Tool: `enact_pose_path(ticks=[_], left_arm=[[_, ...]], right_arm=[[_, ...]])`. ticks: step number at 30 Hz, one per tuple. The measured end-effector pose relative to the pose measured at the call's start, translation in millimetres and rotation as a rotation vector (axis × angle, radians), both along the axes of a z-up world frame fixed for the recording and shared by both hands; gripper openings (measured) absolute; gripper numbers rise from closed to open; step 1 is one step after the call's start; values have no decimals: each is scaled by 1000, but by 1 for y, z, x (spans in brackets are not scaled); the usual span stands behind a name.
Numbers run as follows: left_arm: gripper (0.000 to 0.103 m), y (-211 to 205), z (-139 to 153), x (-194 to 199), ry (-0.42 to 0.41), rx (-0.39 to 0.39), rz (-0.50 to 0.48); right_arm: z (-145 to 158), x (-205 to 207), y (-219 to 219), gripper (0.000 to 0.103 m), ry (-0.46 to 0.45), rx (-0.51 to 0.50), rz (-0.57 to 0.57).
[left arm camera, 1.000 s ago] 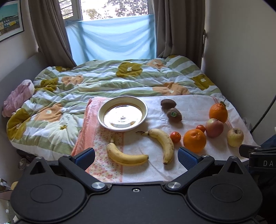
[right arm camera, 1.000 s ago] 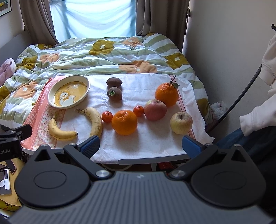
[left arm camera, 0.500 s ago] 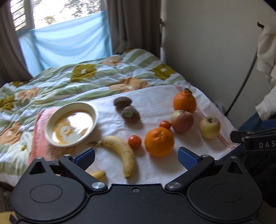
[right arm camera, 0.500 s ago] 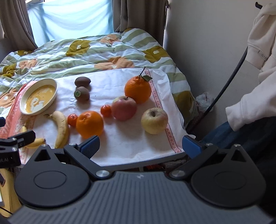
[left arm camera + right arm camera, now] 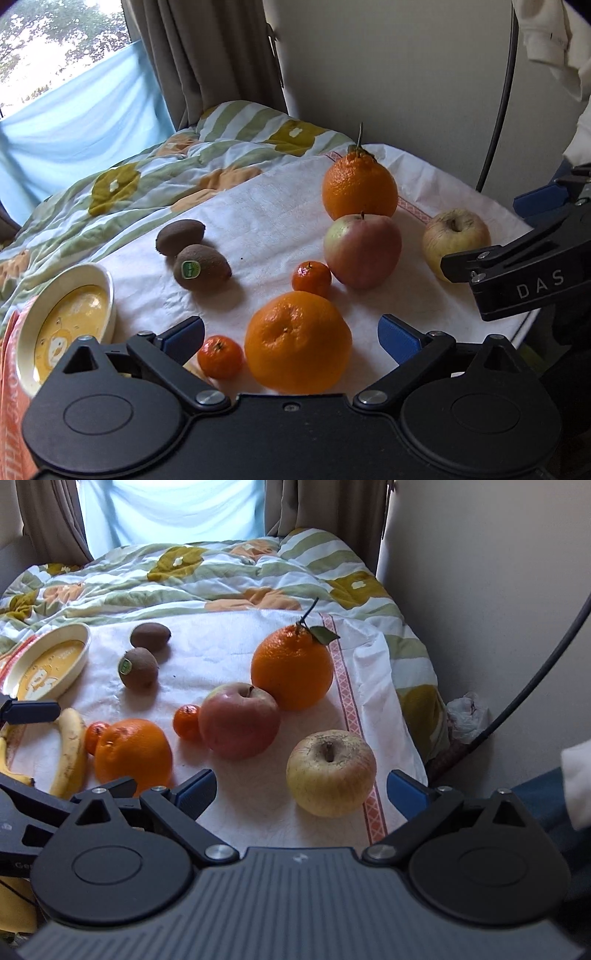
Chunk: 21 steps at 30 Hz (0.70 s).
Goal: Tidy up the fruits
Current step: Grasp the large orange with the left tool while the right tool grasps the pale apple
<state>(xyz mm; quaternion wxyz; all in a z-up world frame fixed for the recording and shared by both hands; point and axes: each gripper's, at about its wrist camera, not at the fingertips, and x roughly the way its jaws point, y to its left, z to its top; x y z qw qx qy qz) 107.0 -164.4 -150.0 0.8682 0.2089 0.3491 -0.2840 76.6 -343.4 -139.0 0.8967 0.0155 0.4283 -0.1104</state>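
Observation:
Fruit lies on a white towel (image 5: pixel 266 221). My left gripper (image 5: pixel 291 334) is open, its blue pads on either side of a large orange (image 5: pixel 297 341), not touching it. A small mandarin (image 5: pixel 220 357) sits by the left pad. My right gripper (image 5: pixel 301 788) is open around a yellow apple (image 5: pixel 330 773). A red apple (image 5: pixel 238 720), a stemmed orange (image 5: pixel 291 666), two kiwis (image 5: pixel 138 666), a second mandarin (image 5: pixel 187 722) and bananas (image 5: pixel 70 751) lie around them. A cream bowl (image 5: pixel 107 291) stands at the left.
A flowered quilt (image 5: pixel 221 572) covers the bed behind the towel. A wall (image 5: pixel 498 590) and a black cable (image 5: pixel 535 679) are at the right. Curtains (image 5: pixel 207 59) hang at the back. The towel's right edge drops off near the yellow apple.
Both grippers have moved right and forward, close to the fruit. The left one now frames the large orange, the right one the yellow apple. Both stay open.

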Motion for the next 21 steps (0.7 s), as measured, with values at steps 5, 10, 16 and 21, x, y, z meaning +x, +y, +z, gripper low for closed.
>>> enact_pose_path(ticks=[5,10,16,21], left_arm=[[98,-16,-16,9,-8,42,-35],[98,-26,-30,12,-6,77,-45],[94,-31,-46,16,-8,123,-34],[89,-27,-52,22,15,121,-9]], right_arm=[[-19,14,-12,103,25,-13,25],[-30,22,-22,103,39,-21,29],[-40,30,-29,103,51,-34,54],[-48,34,-34,103,64,-27,64]])
